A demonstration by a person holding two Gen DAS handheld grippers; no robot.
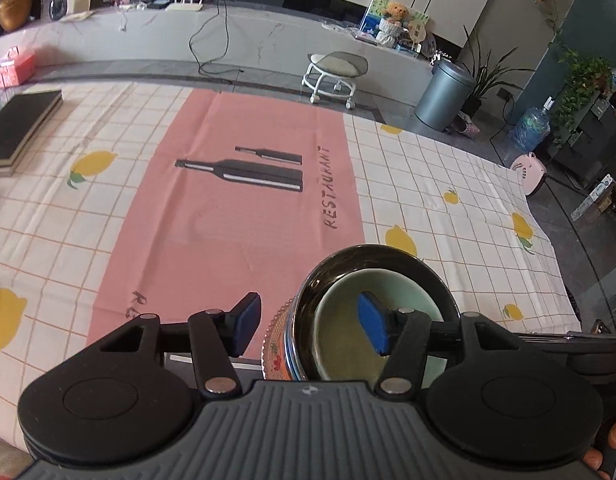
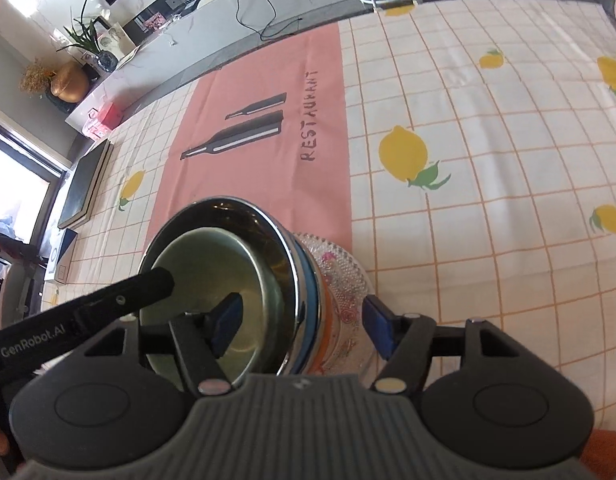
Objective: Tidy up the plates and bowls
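Stack near counter's front edge: pale green ceramic bowl [image 2: 211,276] nested in shiny steel bowl [image 2: 267,240], on clear beaded glass plate [image 2: 340,276]; plate's base hidden. Left gripper [image 1: 312,324] and right gripper [image 2: 303,320] straddle opposite rims, jaws apart, pads not pressing. Lemon-print checked cloth [image 2: 488,160] covers counter.

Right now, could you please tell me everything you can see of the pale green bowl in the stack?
The pale green bowl looks like glazed ceramic, round, empty and upright. It sits nested inside a shiny metal bowl, topmost in a stack that rests on a patterned glass plate. One finger of each open gripper hangs over its inside; whether they touch it cannot be told.
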